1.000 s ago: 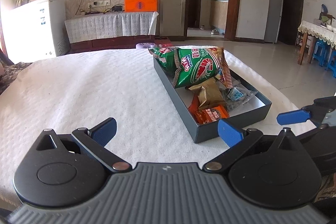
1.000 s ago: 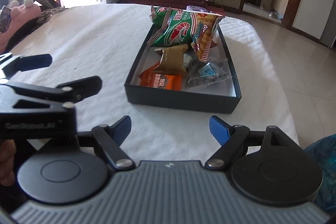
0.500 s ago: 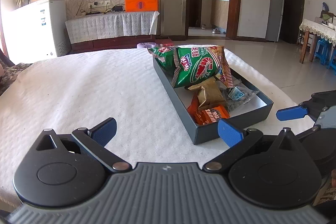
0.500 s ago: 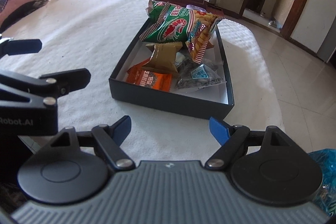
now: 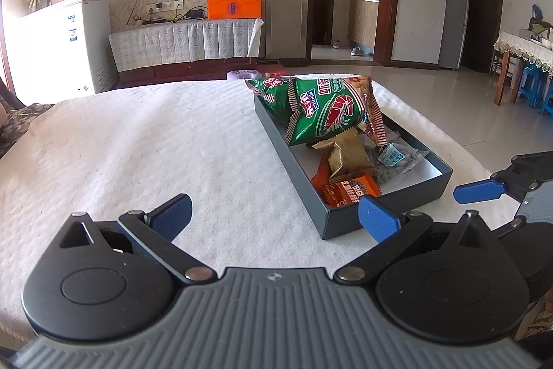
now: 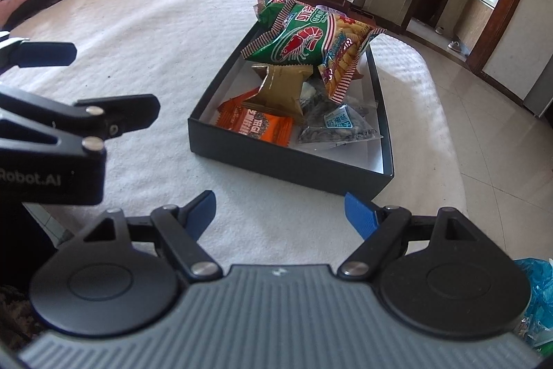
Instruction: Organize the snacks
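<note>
Apparently the sorting is close to finished, because in the left wrist view every snack that can be seen lies already inside the dark box (image 5: 349,217), which stands on the white tabletop (image 5: 145,154) ahead of the fingers and toward the right one. The left gripper (image 5: 274,213) has its fingers spread wide and nothing is between them; the right fingertip (image 5: 378,219) sits just in front of the near corner of the box, though I cannot tell if it touches. In the box I see the green shrimp-chip bag (image 5: 328,113) at the far end, a gold packet (image 5: 349,158) in the middle, an orange packet (image 5: 349,192) at the near end and a clear seed packet (image 5: 394,161) beside them. The cloth ahead of the left finger carries no loose snack. In the right wrist view, the right gripper (image 6: 280,213) is also spread and empty, and the same box (image 6: 287,165) lies straight ahead beyond the fingers. The shrimp-chip bag (image 6: 297,40) leans over the far rim on another green bag, the gold packet (image 6: 280,89) and orange packet (image 6: 255,125) lie nearer, and the seed packet (image 6: 338,127) is toward the right finger. To my judgement, what remains is only tidying: the big bags stick up and could be laid flat. Whether more snacks wait outside these views I cannot say.
</note>
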Demonstrator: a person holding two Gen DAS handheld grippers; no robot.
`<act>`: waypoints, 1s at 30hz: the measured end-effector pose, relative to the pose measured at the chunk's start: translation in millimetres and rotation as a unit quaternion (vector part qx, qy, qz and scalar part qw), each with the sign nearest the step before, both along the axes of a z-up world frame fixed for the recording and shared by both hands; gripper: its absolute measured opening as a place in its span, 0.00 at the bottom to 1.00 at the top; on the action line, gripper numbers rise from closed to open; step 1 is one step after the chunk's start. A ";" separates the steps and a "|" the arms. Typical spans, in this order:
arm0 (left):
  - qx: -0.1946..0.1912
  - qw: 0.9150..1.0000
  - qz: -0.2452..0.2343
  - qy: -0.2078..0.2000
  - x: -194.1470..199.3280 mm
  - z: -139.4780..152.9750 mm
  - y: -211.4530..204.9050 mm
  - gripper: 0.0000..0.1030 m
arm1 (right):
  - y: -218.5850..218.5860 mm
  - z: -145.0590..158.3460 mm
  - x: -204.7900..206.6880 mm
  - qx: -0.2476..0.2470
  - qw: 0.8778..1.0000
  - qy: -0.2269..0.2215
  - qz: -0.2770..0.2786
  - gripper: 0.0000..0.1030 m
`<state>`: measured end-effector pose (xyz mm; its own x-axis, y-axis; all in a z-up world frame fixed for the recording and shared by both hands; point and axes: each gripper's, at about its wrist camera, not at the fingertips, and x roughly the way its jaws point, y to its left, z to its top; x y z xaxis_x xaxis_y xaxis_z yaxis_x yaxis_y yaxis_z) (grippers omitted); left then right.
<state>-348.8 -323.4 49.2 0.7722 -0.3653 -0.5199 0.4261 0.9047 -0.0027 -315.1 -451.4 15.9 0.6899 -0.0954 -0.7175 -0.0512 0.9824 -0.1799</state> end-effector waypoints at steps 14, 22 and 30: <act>0.001 1.000 -0.002 0.000 -1.5 0.8 0.2 1.00 | 2.1 -0.9 -1.6 -0.003 1.000 0.005 0.004 0.81; 0.000 1.000 -0.005 -0.002 -2.1 0.4 0.8 1.00 | 4.0 -0.6 -2.2 -0.007 1.000 0.006 0.006 0.81; 0.003 1.000 -0.015 -0.010 -4.8 -2.3 -0.8 1.00 | 3.9 0.0 -3.7 -0.005 1.000 0.006 0.004 0.81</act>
